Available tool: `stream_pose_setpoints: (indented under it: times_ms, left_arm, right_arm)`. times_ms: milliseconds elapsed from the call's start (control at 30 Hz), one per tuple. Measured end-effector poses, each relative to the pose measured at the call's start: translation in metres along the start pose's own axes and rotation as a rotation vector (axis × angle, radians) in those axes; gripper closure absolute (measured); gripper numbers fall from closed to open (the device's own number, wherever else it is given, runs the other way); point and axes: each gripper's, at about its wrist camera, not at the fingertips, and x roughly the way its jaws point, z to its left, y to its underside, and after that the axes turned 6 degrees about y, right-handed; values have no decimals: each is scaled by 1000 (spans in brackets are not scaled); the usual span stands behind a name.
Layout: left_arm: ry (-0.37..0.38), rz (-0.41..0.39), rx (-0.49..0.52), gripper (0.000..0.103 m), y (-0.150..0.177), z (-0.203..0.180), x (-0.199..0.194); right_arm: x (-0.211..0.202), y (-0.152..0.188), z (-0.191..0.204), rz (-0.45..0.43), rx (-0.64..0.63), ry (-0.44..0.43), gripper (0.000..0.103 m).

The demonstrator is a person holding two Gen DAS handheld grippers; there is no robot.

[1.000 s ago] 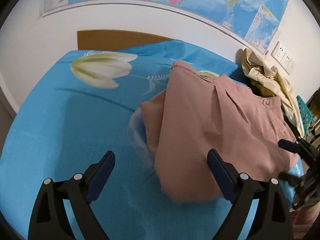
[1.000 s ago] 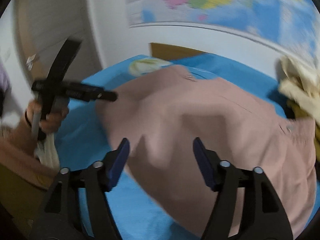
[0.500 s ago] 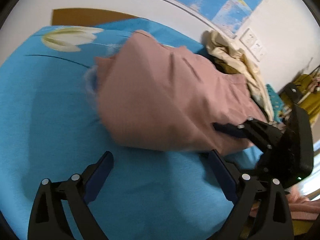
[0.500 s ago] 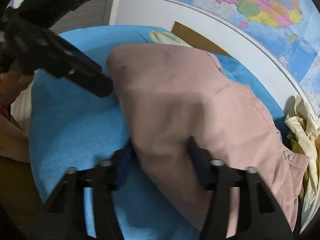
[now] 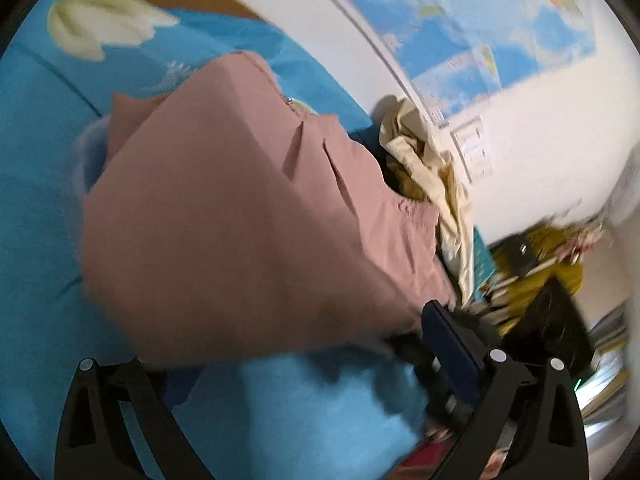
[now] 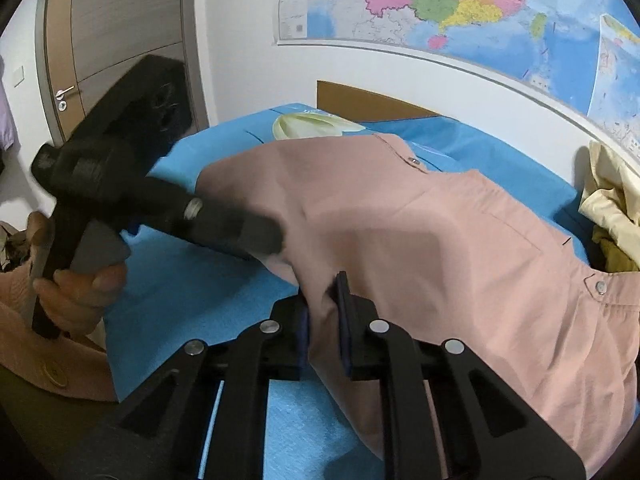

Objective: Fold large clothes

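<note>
Right claw (image 6: 323, 322), apart 1 s ago, has just been closing and now clamps the pink garment (image 6: 420, 240) hem at lower centre; left claw (image 5: 316, 356) has opened wider, garment edge between its fingers, unclamped.

The bed (image 6: 208, 280) wears a blue sheet with a white flower (image 6: 308, 124) print. The pink garment (image 6: 420, 240) lies on it ahead of the right claw (image 6: 324, 320); cream clothes (image 6: 612, 204) lie far right.
</note>
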Motion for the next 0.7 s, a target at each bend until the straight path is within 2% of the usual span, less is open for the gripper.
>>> stream_pose_setpoints:
  times_ms: [100,200,267,300,367,467,567,600,633,700]
  left_arm:
    - [2,-24,-11,7,-9,-3,8]
    - [-15,-20,13,7,-16,-10,23]
    - [-32,-7,35,7,-19,-13,30]
    - [-62,7,73,7,-19,-17,38]
    - [-122,29,166,7,-17,-26,47]
    - [-122,24,161,7,-18,-24,47]
    - [-143,16,125,19,-21,-18,42]
    - [-170,16,131,27,-22,-19,43]
    - [-207,15,144,41,-21,-20,43]
    - [-283,29,184,49,-20,-25,46]
  right_arm:
    - [-1,3,1,0,17,-22,89]
    - [-7,4,-7,-5,89,-92,82]
    - [-17,5,-14,-8,137,-140,64]
    - [-25,8,-20,-17,166,-166,50]
    - [-42,15,-32,-43,220,-199,48]
    - [-73,37,-65,-69,363,-227,47]
    - [-102,75,-105,-81,561,-223,42]
    - [-110,90,-116,-74,625,-217,37]
    - [-116,102,-124,-66,673,-217,36]
    - [-127,135,-138,-40,799,-224,35]
